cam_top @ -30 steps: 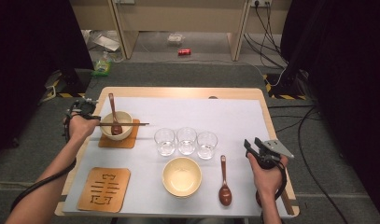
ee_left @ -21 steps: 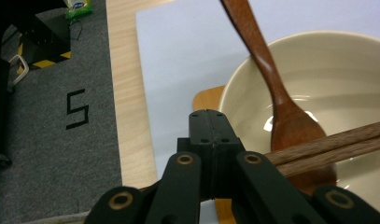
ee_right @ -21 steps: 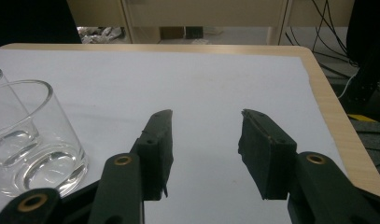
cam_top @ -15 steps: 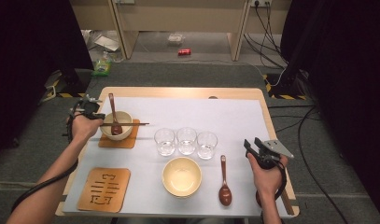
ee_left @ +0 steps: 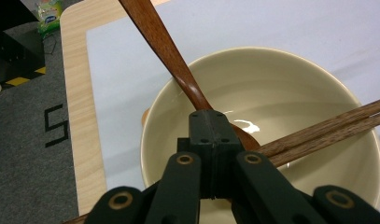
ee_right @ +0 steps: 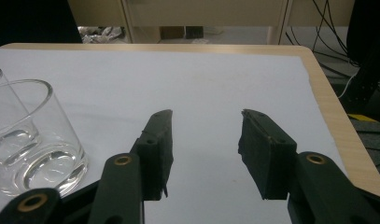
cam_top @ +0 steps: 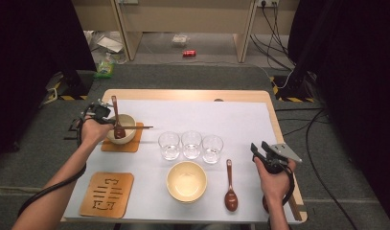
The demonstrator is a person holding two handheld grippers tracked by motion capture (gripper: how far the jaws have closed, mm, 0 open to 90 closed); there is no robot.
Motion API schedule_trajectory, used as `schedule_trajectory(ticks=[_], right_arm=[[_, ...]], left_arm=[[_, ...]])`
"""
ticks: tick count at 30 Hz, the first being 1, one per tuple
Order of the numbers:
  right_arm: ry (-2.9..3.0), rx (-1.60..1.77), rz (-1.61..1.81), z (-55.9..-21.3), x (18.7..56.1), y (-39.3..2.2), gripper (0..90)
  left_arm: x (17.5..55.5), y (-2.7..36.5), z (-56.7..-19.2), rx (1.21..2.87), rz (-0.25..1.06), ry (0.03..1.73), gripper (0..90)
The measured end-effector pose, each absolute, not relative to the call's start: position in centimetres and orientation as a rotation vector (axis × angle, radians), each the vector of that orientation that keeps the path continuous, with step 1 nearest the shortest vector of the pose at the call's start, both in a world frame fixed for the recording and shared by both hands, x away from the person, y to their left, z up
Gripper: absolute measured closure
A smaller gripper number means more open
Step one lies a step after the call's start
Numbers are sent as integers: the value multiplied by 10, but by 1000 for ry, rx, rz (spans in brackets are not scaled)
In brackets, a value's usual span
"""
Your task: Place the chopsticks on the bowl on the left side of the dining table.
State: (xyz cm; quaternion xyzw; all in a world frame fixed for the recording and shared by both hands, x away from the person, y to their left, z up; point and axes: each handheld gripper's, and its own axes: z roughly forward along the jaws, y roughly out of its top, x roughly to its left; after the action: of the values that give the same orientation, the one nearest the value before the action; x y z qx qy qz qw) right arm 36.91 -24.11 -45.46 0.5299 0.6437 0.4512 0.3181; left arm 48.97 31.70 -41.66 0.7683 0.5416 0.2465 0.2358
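Observation:
A cream bowl (cam_top: 129, 120) stands on a wooden coaster (cam_top: 131, 146) at the table's left. A brown wooden spoon (cam_top: 115, 111) lies in it, its handle leaning over the far rim. A pair of dark chopsticks (cam_top: 140, 127) lies across the rim. My left gripper (cam_top: 102, 115) hangs over the bowl's left side with its jaws shut. In the left gripper view the closed tips (ee_left: 211, 123) sit right over the spoon's (ee_left: 159, 42) neck, above the bowl (ee_left: 295, 93) and beside the chopsticks (ee_left: 327, 126). My right gripper (cam_top: 259, 147) is open near the right edge, with nothing between its fingers (ee_right: 204, 144).
Three clear glasses (cam_top: 191, 145) stand in a row mid-table, the nearest one (ee_right: 33, 149) left of the right gripper. An empty cream bowl (cam_top: 186, 181) and a second wooden spoon (cam_top: 230, 189) lie at the front. A carved wooden coaster (cam_top: 106, 194) sits front left.
My left hand has moved right, bringing the shut gripper over the bowl. The spoon, chopsticks and right gripper have stayed where they were.

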Motion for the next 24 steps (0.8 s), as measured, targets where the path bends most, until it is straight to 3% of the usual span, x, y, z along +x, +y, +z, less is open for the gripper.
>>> schedule_trajectory(ticks=[24], right_arm=[[1689,1396,1189,-454,369,-242,542]], left_arm=[[484,318,-416,2113,697,1509,892]])
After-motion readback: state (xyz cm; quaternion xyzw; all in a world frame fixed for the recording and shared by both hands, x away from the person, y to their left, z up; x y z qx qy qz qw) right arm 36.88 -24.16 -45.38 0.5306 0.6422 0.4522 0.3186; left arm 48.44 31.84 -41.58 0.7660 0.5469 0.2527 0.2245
